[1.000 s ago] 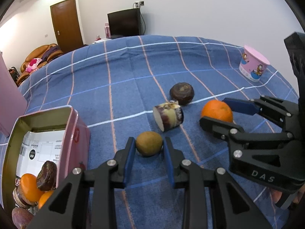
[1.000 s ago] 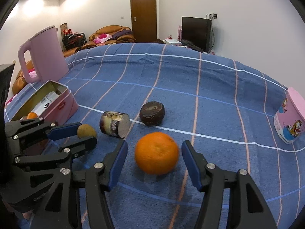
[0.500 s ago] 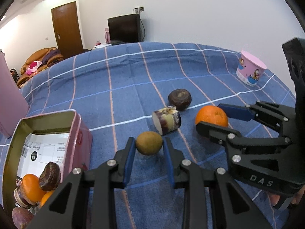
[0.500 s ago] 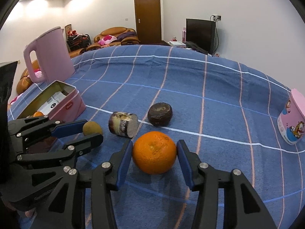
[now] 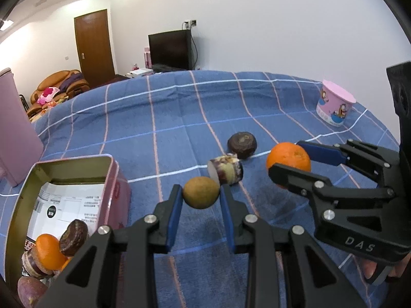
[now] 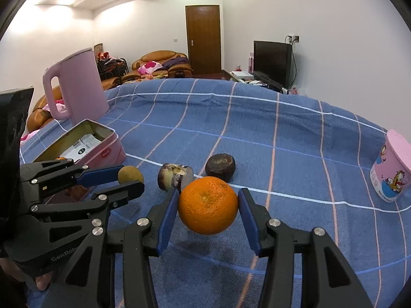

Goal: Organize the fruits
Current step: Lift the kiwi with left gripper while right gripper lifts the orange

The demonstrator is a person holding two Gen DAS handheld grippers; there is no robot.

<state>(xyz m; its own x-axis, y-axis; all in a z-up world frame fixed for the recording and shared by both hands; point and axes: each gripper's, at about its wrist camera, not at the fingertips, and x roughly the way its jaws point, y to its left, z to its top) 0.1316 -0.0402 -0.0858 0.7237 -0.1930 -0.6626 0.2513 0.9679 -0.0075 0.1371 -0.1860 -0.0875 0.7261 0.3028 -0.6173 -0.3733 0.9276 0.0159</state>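
Since the earlier frames both fruits have left the cloth: in the left wrist view the left gripper [image 5: 201,200] now carries the small brown fruit [image 5: 201,192] above its own shadow on the blue checked cloth [image 5: 179,118], with the pads pinching it at both sides. The open pink tin [image 5: 117,179], which already has fruits inside, stands just beside it on the left. This fruit is round and is held only near the fingertips, so I think a quick swing toward the tin could roll it out. In the right wrist view the right gripper [image 6: 208,209] pinches the orange [image 6: 208,208], also lifted clear; its jaws have just been closing on it. The orange is wider and heavier, and it may slip down if the grip is loose. The two grippers are near each other, so they could collide on the way to the tin.
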